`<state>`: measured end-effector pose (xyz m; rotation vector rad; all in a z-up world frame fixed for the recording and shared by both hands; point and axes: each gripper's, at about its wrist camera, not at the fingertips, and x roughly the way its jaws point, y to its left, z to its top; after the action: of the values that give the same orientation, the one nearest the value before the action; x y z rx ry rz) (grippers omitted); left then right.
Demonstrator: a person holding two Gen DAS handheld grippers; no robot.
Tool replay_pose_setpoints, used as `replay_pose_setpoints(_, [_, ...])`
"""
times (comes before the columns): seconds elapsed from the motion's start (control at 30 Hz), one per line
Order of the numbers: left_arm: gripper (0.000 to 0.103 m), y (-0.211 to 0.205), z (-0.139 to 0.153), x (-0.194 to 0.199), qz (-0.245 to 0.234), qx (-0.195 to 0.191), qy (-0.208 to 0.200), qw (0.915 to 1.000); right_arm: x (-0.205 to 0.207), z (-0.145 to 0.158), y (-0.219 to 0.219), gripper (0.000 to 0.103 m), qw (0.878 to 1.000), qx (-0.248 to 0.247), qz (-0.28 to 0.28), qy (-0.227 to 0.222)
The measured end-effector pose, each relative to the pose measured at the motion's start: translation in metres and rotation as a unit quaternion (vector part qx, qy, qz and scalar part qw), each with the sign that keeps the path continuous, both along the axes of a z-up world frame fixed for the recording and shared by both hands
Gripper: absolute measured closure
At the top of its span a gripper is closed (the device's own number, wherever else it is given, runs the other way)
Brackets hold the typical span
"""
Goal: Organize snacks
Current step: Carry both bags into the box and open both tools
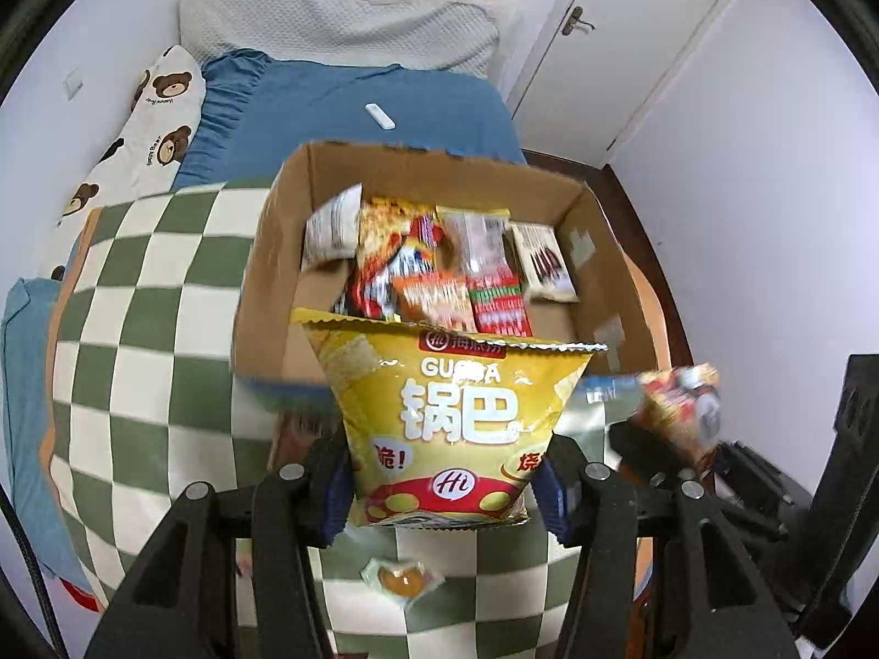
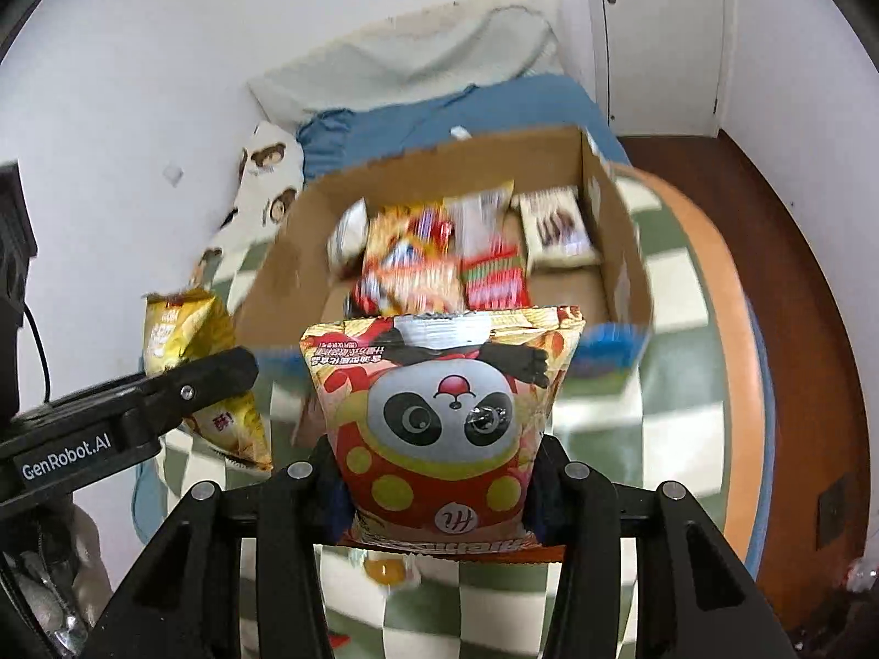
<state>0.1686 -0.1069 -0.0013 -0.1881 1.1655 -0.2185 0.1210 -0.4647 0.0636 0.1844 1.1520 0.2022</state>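
Holding one snack bag per hand, left fingers (image 1: 445, 489) clamping yellow bag (image 1: 450, 417), right fingers (image 2: 439, 489) clamping panda bag (image 2: 445, 417), both poised for the cardboard box (image 1: 263, 274).

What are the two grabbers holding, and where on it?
The left gripper pinches the yellow snack bag near its bottom edge. The right gripper pinches the panda snack bag near its lower end.

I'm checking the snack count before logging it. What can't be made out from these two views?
- Cardboard box contents, both views: packets overlap and blur, so no count.
- Box's near floor, both views: hidden behind the yellow bag and panda bag.
- Small orange item on the checkered blanket: too small to identify; half hidden in the right view.
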Motion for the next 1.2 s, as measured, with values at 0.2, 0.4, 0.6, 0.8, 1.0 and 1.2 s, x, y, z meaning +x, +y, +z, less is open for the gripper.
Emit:
replay_pose_setpoints(0.2, [0.051,0.007,-0.029,0.07,0.006,0.036,0.052,0.998,0.082,-0.02,-0.007,0.054,0.999,-0.044,-0.006,0.026])
replay_pose_setpoints(0.4, [0.051,0.017,-0.082,0.126,0.013,0.072,0.122,0.9898,0.137,-0.07,-0.012,0.054,0.993,-0.063,-0.008,0.1])
replay_pose_setpoints(0.6, [0.051,0.023,-0.117,0.146,0.015,0.077,0.173,0.9818,0.159,-0.1,-0.015,0.052,0.987,-0.072,-0.017,0.144])
replay_pose_setpoints(0.8, [0.039,0.022,-0.143,0.15,0.01,0.047,0.224,0.9734,0.164,-0.119,-0.017,0.011,0.981,-0.084,-0.02,0.173])
replay_pose_setpoints(1.0, [0.01,0.016,-0.146,0.152,0.012,0.051,0.22,0.9742,0.168,-0.125,-0.012,0.007,0.979,-0.092,-0.013,0.181])
replay_pose_setpoints(1.2, [0.01,0.007,-0.136,0.147,0.014,0.066,0.2,0.9775,0.163,-0.119,-0.009,0.007,0.981,-0.097,-0.014,0.167])
